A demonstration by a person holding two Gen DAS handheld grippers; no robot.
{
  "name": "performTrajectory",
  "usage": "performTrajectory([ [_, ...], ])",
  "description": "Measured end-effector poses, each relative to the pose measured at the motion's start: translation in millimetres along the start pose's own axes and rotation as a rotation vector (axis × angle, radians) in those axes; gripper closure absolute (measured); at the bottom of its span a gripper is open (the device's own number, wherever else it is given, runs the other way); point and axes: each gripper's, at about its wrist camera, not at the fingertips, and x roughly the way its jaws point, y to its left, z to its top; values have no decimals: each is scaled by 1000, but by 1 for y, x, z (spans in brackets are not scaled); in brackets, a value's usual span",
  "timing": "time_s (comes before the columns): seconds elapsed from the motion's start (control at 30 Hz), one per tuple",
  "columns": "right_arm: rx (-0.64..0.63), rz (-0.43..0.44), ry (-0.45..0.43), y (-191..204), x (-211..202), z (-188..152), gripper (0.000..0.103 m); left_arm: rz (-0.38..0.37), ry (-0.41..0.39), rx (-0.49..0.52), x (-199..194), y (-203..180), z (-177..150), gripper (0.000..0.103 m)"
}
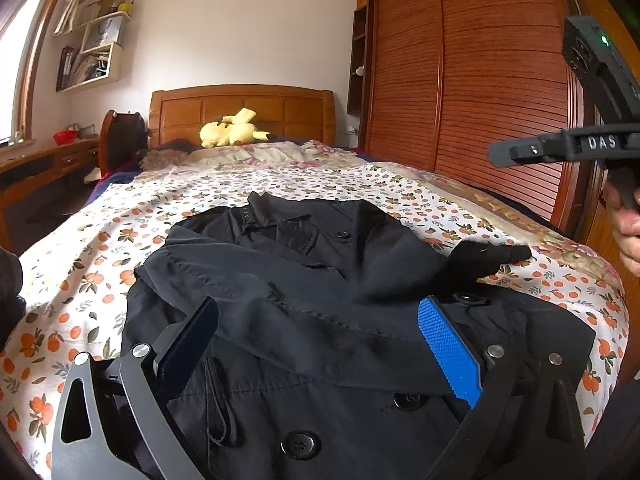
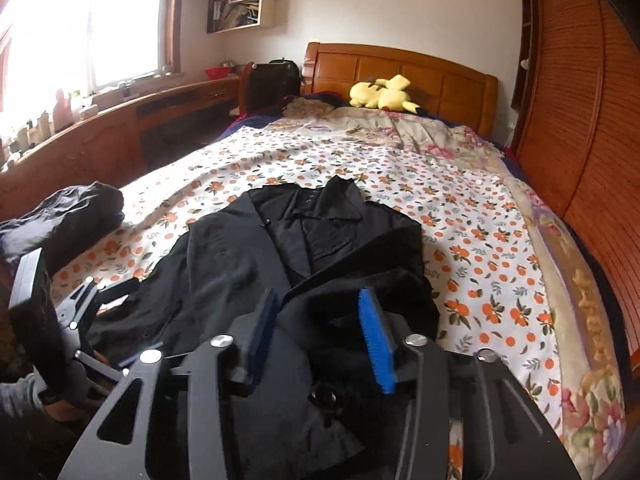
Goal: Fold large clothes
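Observation:
A large black buttoned coat [image 1: 304,320] lies on the bed, collar toward the headboard, with both sleeves folded in over the body. It also shows in the right wrist view [image 2: 280,264]. My left gripper [image 1: 316,320] is open wide, low over the coat's near part, holding nothing. My right gripper [image 2: 320,312] is open above the coat's lower middle, holding nothing. The right gripper's body shows in the left wrist view [image 1: 560,148], raised at the right. The left gripper shows in the right wrist view [image 2: 88,304] at the left.
The bed has an orange-flower sheet [image 1: 100,272]. A dark bundle of cloth [image 2: 72,216] lies at the bed's left edge. A yellow plush toy [image 1: 232,130] rests by the wooden headboard [image 1: 240,108]. A wooden wardrobe [image 1: 480,80] stands to the right, a desk [image 2: 120,132] to the left.

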Motion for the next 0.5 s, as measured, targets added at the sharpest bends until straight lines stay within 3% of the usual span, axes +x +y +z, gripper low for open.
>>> performTrajectory([
  [0.27,79,-52,27,-44,17,-50,56,-2,26,-3,-5,-16,-6,2],
  [0.5,136,-52,29,-59,27,-91,56,-1,62,24,0,-41,-8,2],
])
